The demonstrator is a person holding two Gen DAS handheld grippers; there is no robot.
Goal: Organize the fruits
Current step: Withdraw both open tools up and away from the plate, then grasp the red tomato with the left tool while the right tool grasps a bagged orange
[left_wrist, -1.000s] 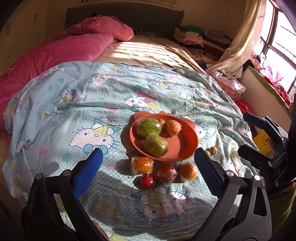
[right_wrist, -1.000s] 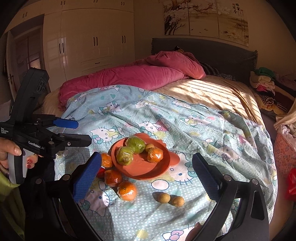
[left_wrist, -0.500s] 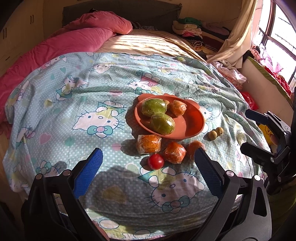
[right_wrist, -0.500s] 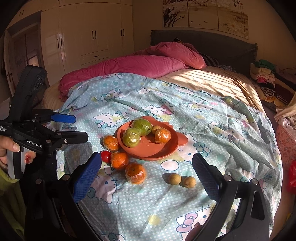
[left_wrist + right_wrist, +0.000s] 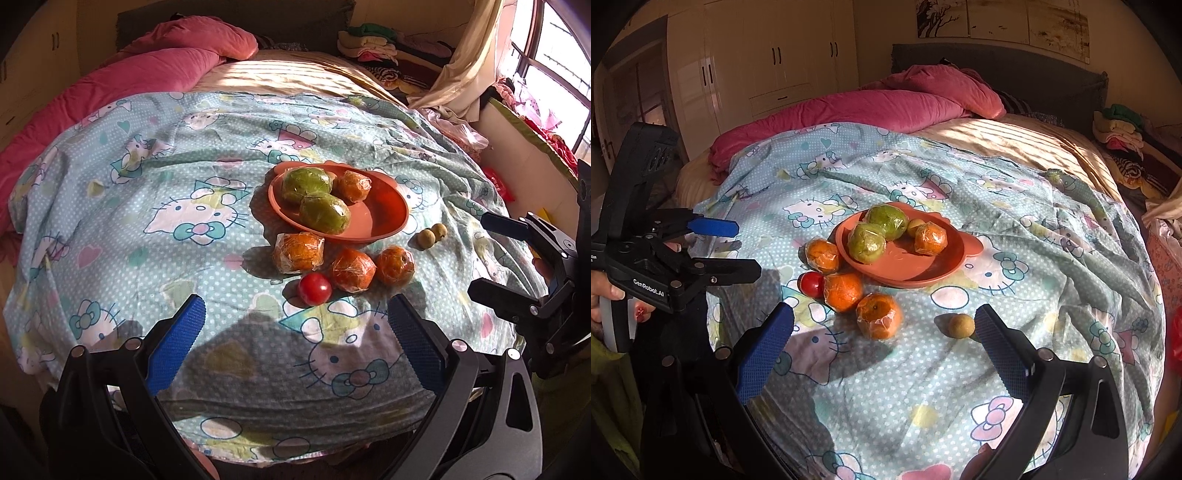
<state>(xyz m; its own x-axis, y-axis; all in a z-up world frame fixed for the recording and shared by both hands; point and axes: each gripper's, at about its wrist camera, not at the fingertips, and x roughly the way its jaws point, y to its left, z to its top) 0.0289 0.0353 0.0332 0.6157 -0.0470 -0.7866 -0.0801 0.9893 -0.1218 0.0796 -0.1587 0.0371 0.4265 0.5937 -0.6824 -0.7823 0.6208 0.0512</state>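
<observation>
Bed quilt (image 5: 184,229) mid-frame carries plate (image 5: 384,218); loose oranges (image 5: 352,269) below it; our left claw (image 5: 291,328) and right claw (image 5: 882,332) gape apart, empty, ready.

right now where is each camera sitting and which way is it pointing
Left wrist: on the left gripper, facing across the bed at the plate; its open blue fingers show, right gripper at the side.
Right wrist: on the right gripper, facing the same plate; left gripper and a hand show.
Shared: plate, tomato.
</observation>
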